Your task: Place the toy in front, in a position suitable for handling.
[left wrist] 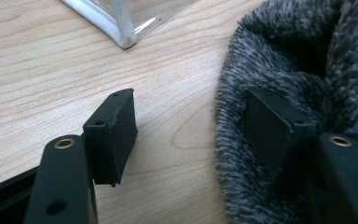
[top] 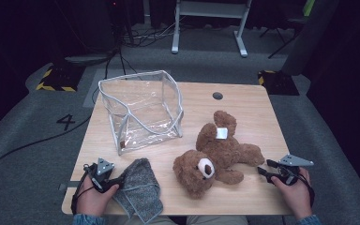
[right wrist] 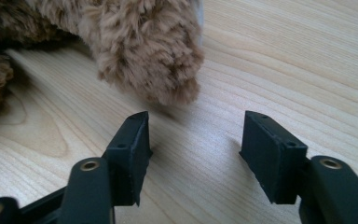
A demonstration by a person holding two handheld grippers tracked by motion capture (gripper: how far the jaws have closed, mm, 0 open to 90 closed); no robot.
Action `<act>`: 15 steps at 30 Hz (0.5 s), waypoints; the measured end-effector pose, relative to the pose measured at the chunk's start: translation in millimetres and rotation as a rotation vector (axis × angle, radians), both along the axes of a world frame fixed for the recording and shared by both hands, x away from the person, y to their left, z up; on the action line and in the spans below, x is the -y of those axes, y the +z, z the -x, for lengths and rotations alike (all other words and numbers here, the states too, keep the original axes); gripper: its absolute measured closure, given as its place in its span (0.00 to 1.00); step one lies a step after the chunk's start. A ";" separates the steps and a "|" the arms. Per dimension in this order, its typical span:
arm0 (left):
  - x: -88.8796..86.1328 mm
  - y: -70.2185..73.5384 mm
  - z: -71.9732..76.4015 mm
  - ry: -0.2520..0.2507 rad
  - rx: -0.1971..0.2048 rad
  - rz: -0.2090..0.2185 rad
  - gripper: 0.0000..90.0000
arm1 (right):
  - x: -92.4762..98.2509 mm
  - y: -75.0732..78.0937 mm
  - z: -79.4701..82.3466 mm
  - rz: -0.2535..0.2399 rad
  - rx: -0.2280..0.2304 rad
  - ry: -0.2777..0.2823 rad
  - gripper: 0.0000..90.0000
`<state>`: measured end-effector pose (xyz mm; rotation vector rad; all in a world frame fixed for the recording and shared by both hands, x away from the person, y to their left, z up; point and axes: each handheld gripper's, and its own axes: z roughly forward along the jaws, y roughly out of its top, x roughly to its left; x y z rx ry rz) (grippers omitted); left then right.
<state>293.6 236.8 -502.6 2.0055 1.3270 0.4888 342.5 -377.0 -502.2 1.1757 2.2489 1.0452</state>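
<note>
A brown teddy bear [top: 215,157] lies on its back on the wooden table [top: 248,108], with a white tag on one raised leg. My right gripper [top: 264,168] sits just right of the bear's outstretched limb. In the right gripper view the gripper [right wrist: 193,126] is open over bare wood, and the furry paw [right wrist: 154,60] is just ahead of its jaws, apart from them. A grey fuzzy cloth [top: 138,187] lies at the front left. My left gripper [top: 116,182] is at the cloth's left edge. It [left wrist: 191,112] is open, with one jaw against the cloth [left wrist: 298,70] and the other over wood.
A clear plastic bag [top: 140,110] with white trim stands open at the table's back left; its corner [left wrist: 121,28] shows ahead of the left gripper. A round cable hole [top: 218,95] lies at the back edge. Cables and a desk frame [top: 211,18] are on the floor beyond.
</note>
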 end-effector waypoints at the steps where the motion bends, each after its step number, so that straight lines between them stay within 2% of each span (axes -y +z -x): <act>1: -0.1 -0.1 -0.1 -0.001 0.001 0.003 0.39 | -0.1 0.0 0.3 0.001 0.000 -0.001 0.44; 4: -2.1 0.2 0.4 0.013 -0.001 0.019 0.39 | -0.2 0.5 1.3 -0.002 0.005 -0.002 0.44; 5: -4.5 1.5 1.3 0.021 -0.010 0.054 0.41 | 0.0 2.9 2.4 -0.029 0.013 -0.002 0.44; 7: -6.2 3.7 2.4 0.026 -0.002 0.053 0.43 | -0.4 6.0 3.3 -0.034 0.019 0.003 0.44; 10: -6.1 13.5 7.4 0.027 0.022 0.056 0.43 | -5.8 25.9 9.5 -0.048 0.070 0.030 0.42; 11: -6.1 13.5 7.4 0.027 0.022 0.056 0.43 | -5.8 25.9 9.5 -0.048 0.070 0.030 0.42; 12: -6.0 16.7 8.8 0.025 0.031 0.056 0.43 | -9.6 31.8 12.1 -0.049 0.086 0.044 0.41; 13: -5.3 23.6 13.4 0.020 0.044 0.066 0.42 | -21.5 43.9 17.2 -0.049 0.128 0.086 0.39; 14: -5.3 23.6 13.4 0.020 0.044 0.066 0.42 | -21.5 43.9 17.2 -0.049 0.128 0.086 0.39; 15: -5.3 29.0 18.4 0.027 0.046 0.085 0.43 | -33.9 51.5 19.6 -0.059 0.150 0.128 0.37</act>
